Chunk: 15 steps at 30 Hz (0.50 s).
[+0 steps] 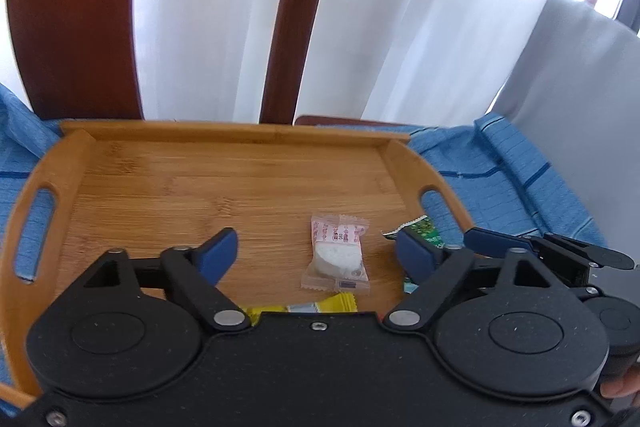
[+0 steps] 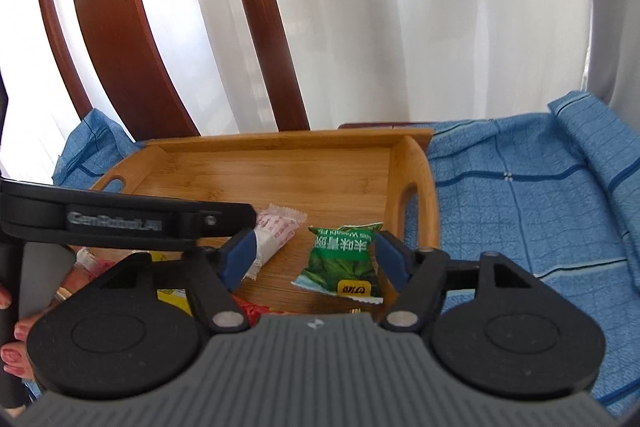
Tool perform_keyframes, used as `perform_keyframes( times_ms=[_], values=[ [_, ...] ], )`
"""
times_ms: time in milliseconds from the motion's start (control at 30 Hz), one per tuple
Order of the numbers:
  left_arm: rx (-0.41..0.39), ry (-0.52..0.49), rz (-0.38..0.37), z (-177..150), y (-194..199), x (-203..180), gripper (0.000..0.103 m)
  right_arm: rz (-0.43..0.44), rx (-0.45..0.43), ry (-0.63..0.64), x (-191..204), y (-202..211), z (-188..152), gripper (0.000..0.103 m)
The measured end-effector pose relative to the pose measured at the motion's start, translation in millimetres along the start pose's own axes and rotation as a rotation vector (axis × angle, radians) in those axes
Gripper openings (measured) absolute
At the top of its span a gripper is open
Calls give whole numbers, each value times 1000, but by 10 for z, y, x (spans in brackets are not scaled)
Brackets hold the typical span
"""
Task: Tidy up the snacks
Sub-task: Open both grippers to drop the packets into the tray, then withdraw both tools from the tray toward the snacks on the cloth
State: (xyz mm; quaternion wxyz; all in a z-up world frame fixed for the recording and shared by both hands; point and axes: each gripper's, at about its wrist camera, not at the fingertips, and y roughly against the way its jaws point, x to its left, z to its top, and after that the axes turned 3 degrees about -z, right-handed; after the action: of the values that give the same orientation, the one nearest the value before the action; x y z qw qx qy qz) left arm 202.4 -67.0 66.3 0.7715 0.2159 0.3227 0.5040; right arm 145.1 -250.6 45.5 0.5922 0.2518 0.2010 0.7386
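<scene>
Here, bamboo tray [image 1: 240, 163] seen on blue checked cloth [image 2: 520, 195], wooden chair back [image 2: 120, 27] and white curtain [image 1: 400, 27] behind. Left gripper [image 1: 316, 251] spread wide, pink-white wrapped candy [image 1: 338, 253] lying loose between jaws on tray floor. Right gripper [image 2: 316, 257] spread too, green snack packet [image 2: 344, 259] untouched between jaws, near tray's right wall. Yellow packet [image 1: 320, 307] half hidden by left gripper body.

A home dining spot by a curtained window

A desk is covered with a blue checked cloth [image 2: 520, 195]; a dark wooden chair back [image 2: 120, 39] is set at its far edge, and white curtains [image 2: 400, 19] are hung behind.
</scene>
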Motion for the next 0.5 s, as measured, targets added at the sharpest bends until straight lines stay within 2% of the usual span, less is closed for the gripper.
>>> perform_keyframes(
  times_ms=[300,500],
  values=[
    [-110,-52,24,-298,575,-30,99,-64,-103,76,210,427,-204,90],
    [-184,-80,56,-587,884,-36,103,-90,-158,50,252,669,-375,92]
  ],
)
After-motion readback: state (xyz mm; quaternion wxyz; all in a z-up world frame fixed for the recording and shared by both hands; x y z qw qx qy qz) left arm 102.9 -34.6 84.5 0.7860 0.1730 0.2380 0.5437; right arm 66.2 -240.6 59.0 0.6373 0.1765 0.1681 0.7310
